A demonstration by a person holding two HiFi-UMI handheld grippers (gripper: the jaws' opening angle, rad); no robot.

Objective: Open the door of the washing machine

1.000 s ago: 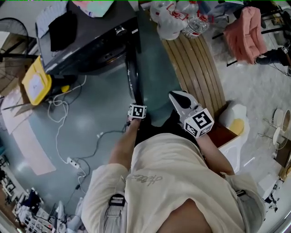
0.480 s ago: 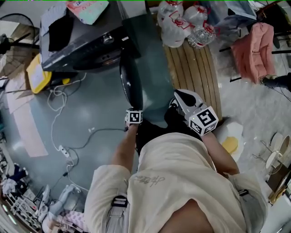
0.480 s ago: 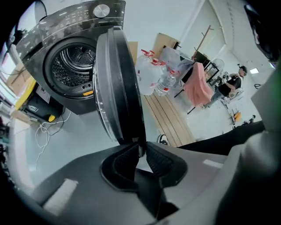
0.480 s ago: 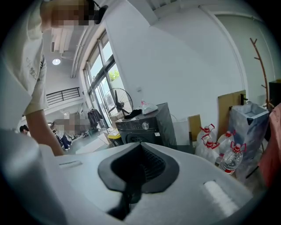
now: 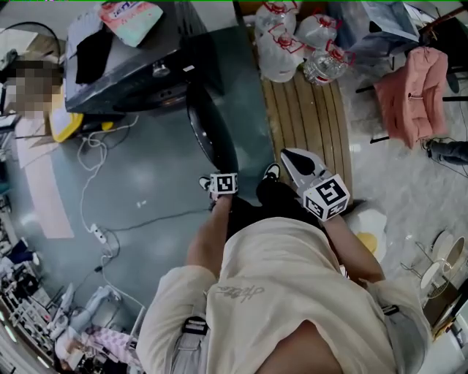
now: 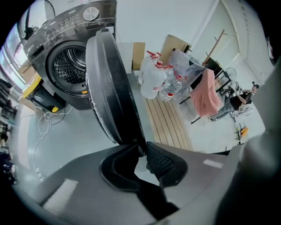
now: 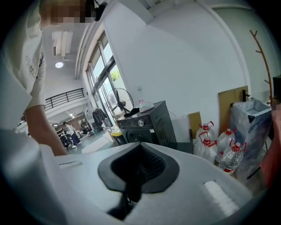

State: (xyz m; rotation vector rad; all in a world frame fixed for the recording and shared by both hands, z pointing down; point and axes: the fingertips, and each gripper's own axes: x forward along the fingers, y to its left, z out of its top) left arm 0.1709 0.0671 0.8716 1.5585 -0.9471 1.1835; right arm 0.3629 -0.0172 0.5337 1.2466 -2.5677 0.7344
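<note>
Looking steeply down, the head view has the dark washing machine (image 5: 139, 69) at upper left, with a black cloth (image 5: 91, 55) and a pink-and-teal packet (image 5: 130, 18) lying on its top. Its round door (image 5: 208, 135) stands swung out from the front, edge-on toward the person, above the grey-green floor (image 5: 146, 182). The left gripper (image 5: 221, 184) points down at the door's near edge. The right gripper (image 5: 291, 155) hangs apart to the right and touches nothing. Clear water bottles (image 5: 289, 47) with red caps cluster at the far end of a slatted wooden platform (image 5: 311, 124), and a pink garment (image 5: 409, 91) hangs further right. A yellow container (image 5: 67, 128) sits just beside the machine; what it holds cannot be made out.

From the left gripper view, the jaws stand narrow and are clamped on the door's rim, with ribbed pads (image 6: 160, 160) against its two faces. Past the door the machine's mouth is uncovered, and the perforated steel drum (image 6: 70, 66) shows inside it. The bottles stand by the wall beyond; how full they are is hard to judge.

From the right gripper view, the jaws are closed together with nothing between them. The machine stands beyond them and the bottles to the right. Beside the bottles is a translucent bag-lined bin (image 7: 252, 118) whose contents cannot be read.
</note>
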